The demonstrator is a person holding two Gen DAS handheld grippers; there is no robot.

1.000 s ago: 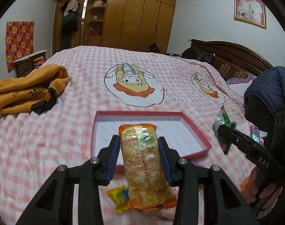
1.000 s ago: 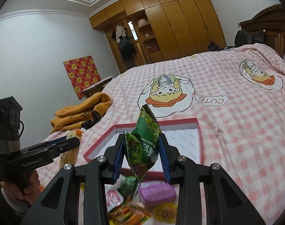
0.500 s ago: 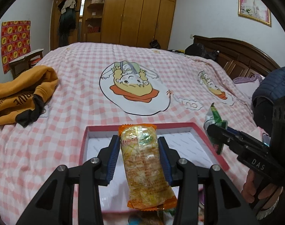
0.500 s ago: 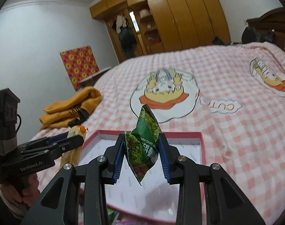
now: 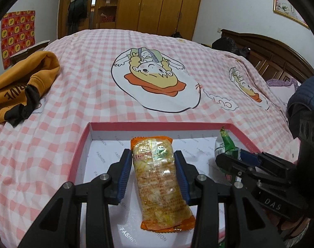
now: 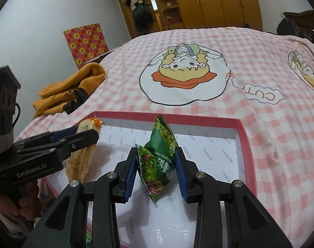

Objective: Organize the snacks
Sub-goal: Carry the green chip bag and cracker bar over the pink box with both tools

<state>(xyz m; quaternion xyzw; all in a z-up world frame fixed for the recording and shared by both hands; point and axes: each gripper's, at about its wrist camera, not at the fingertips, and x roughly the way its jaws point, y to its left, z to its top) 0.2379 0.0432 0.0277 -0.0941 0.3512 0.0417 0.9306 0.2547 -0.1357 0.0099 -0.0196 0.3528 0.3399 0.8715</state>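
Both tools (image 5: pixel 153 173) (image 6: pixel 155 168) now over half-cropped tray (image 5: pixel 80 144)

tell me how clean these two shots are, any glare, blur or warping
Left wrist view: sharp, but glare on the orange snack pack washes out some print; fisheye bends the wardrobe, corners vignetted black. Right wrist view: equally sharp, soft shine on the pink box floor, bed curves like a dome.

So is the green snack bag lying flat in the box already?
No, the right claw holds the green snack bag upright above the box.
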